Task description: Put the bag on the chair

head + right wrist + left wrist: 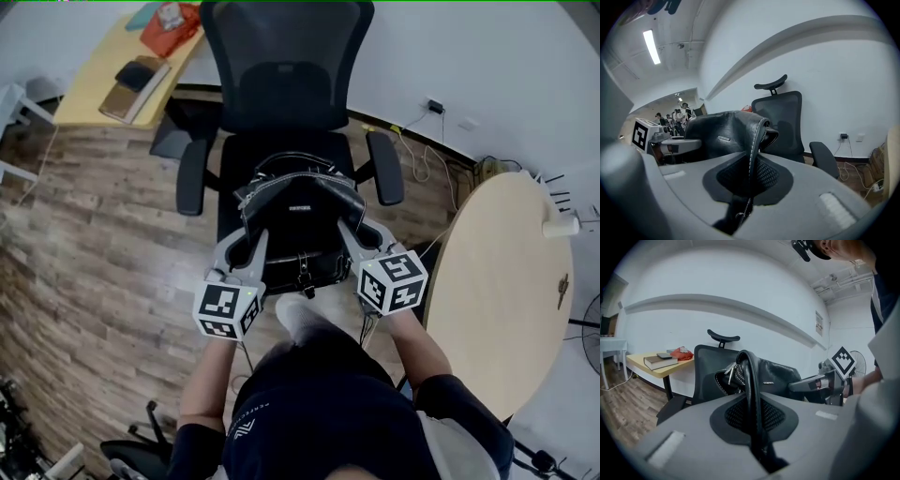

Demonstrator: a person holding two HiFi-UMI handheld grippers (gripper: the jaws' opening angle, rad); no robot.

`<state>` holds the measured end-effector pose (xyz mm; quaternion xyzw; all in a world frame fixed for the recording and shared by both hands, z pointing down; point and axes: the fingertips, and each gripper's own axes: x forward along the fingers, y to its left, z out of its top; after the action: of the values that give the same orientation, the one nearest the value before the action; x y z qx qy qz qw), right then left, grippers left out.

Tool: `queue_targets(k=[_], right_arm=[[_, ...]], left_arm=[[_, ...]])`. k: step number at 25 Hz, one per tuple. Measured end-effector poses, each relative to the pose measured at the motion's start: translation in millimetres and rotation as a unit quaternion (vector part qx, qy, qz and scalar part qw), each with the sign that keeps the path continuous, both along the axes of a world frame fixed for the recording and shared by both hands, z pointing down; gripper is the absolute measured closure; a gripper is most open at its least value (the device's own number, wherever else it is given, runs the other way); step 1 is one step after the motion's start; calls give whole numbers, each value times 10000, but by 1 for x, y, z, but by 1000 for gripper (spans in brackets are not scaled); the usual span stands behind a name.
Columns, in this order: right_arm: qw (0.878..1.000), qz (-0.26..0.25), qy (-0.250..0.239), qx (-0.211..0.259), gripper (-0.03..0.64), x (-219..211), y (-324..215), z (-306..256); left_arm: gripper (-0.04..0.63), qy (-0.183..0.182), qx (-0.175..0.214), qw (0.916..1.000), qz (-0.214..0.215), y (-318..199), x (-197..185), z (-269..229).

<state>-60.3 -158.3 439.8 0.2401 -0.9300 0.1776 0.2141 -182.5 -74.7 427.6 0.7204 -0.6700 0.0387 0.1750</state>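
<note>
A black leather bag (298, 225) hangs between my two grippers, over the seat of a black office chair (284, 75). My left gripper (255, 208) is shut on the bag's left strap (751, 394), which runs straight between its jaws. My right gripper (343, 206) is shut on the bag's right leather edge (754, 154). In the left gripper view the bag (764, 376) spreads open ahead, with the right gripper (806, 385) beyond it. The chair's mesh back (780, 117) rises behind the bag (719, 133) in the right gripper view. I cannot tell whether the bag's bottom touches the seat.
A yellow desk (94, 70) with books and a red cloth stands at the back left. A round wooden table (506, 281) is on the right. Cables and a wall socket (434, 106) lie behind the chair. The person's legs (319, 394) stand close to the chair's front.
</note>
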Motion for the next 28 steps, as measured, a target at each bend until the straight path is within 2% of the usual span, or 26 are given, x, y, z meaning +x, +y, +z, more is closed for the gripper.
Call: queue_targets(k=[11, 19, 25, 28], right_arm=[[9985, 466, 278, -26, 581, -10, -68, 49], [9959, 767, 444, -156, 581, -21, -109, 81], [9939, 929, 579, -96, 581, -26, -127, 99], [9922, 1055, 650, -118, 580, -24, -134, 111]], left_arm=[[549, 7, -276, 9986, 456, -88, -21, 55], [540, -142, -575, 9968, 543, -140, -37, 93], [508, 106, -720, 9948, 715, -171, -52, 119], [503, 65, -846, 9933, 790, -186, -52, 133]])
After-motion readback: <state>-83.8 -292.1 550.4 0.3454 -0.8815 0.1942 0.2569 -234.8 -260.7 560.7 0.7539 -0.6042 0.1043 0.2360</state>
